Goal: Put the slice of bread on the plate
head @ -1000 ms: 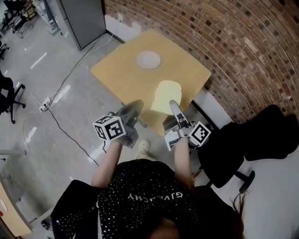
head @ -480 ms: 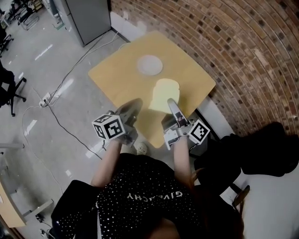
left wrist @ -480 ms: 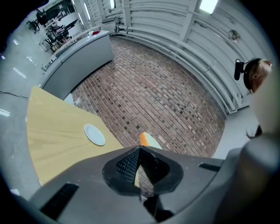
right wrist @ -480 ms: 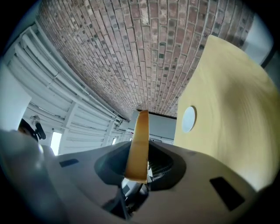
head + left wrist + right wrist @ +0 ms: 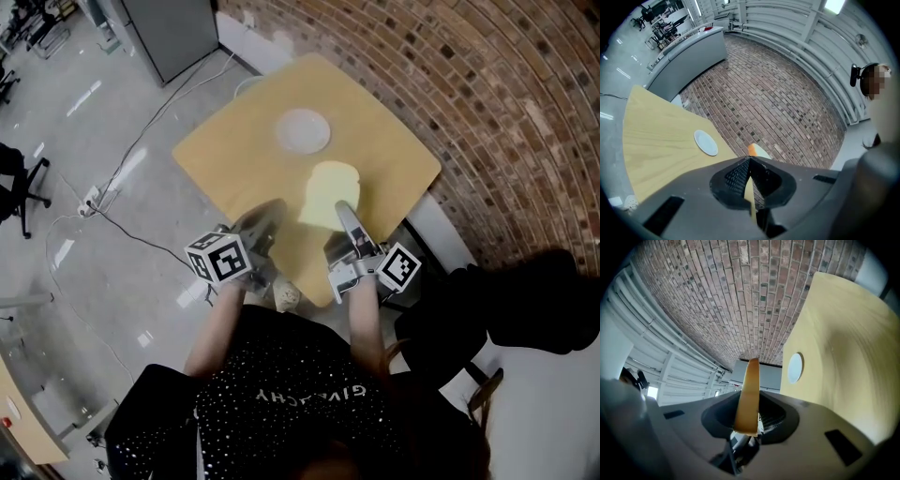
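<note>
Brickwork comes first on my feed: a brick wall (image 5: 487,84) fills the far and right side of the head view, and a pale grey floor (image 5: 75,187) spreads out on the left. Between them stands a light wooden table (image 5: 375,150) with rounded corners, one corner turned toward me. Near the bottom I see the black dotted top (image 5: 281,394) of the person carrying the rig, both forearms reaching forward. A dark office chair (image 5: 506,300) sits on the right, and a grey cabinet (image 5: 169,33) stands at the far left. The slice of bread (image 5: 328,192) hangs above the near half of the table, clear of the wood. The right gripper (image 5: 343,208) pinches it at its near edge; in the right gripper view the slice stands edge-on between the two jaws, which press on it from both sides. The left gripper (image 5: 272,211) hovers just left of the bread. In its own view the jaw tips meet, with only a thin pale sliver along the seam that I cannot identify, and the crust shows just past the tips. The plate (image 5: 302,129), small, round and white, lies on the far part of the table, well apart from the slice. A thin cable (image 5: 122,248) trails across the floor on the left.
</note>
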Demonstrator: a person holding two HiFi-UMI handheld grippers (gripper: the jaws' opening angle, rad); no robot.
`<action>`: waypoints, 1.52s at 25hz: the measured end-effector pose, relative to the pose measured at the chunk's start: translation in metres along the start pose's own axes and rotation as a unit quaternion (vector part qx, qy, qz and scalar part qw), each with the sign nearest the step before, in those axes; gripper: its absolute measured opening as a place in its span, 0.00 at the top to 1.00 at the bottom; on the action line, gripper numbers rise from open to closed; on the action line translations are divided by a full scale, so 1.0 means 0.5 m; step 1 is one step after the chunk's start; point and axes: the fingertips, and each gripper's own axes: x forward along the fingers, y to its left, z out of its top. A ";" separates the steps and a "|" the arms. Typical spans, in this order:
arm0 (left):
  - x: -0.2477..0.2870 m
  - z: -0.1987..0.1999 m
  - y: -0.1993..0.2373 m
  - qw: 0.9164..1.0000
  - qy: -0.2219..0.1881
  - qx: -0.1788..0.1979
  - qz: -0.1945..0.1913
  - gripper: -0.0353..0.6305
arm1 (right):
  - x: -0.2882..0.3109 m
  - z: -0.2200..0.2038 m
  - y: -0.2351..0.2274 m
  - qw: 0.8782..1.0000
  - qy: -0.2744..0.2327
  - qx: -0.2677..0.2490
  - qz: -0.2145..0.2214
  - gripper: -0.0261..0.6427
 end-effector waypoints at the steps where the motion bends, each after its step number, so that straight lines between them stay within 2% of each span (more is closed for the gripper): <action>1: 0.010 0.008 0.009 1.000 0.004 -0.002 -0.003 0.93 | 0.011 0.005 -0.005 1.000 -0.005 0.001 -0.004 0.82; 15: 0.173 0.201 0.175 0.995 0.084 -0.017 -0.050 0.93 | 0.237 0.098 -0.054 0.994 -0.088 -0.012 -0.070 0.82; 19: 0.213 0.254 0.224 0.993 0.100 -0.021 -0.059 0.93 | 0.318 0.120 -0.074 0.991 -0.096 -0.025 -0.088 0.82; 22: 0.237 0.278 0.258 0.991 0.113 -0.026 -0.064 0.93 | 0.368 0.133 -0.108 0.987 -0.093 -0.044 -0.120 0.82; 27: 0.266 0.302 0.314 0.989 0.130 -0.037 -0.067 0.93 | 0.433 0.149 -0.199 0.980 -0.091 -0.047 -0.169 0.82; 31: 0.284 0.301 0.350 0.987 0.140 -0.048 -0.065 0.93 | 0.456 0.143 -0.280 0.974 -0.083 -0.020 -0.211 0.82; 38: 0.306 0.283 0.383 0.985 0.148 -0.062 -0.063 0.93 | 0.471 0.130 -0.343 0.961 -0.058 -0.026 -0.268 0.82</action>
